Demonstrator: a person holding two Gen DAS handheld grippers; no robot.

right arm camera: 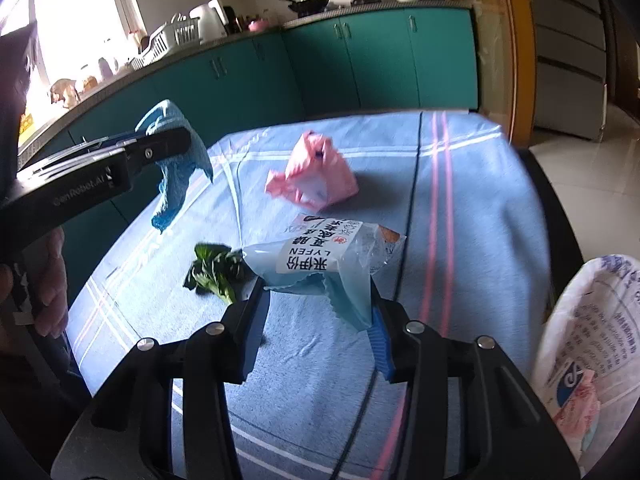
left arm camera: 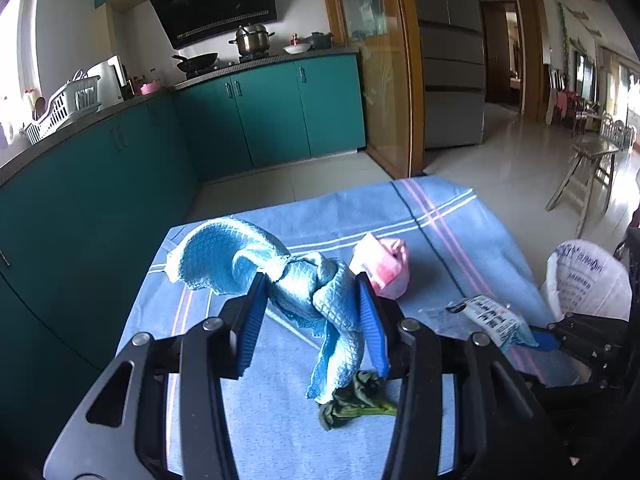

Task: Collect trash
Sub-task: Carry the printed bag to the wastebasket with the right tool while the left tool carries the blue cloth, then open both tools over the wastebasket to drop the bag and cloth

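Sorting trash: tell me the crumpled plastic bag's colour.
Pink; clearest in the right wrist view.

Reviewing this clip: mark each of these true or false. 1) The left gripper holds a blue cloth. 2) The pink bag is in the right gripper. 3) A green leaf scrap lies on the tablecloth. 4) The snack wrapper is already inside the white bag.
1) True: the left gripper is shut on the blue cloth.
2) False: the pink bag sits free on the tablecloth.
3) True: the leaf scrap lies there.
4) False: the snack wrapper is in the right gripper, outside the white bag.
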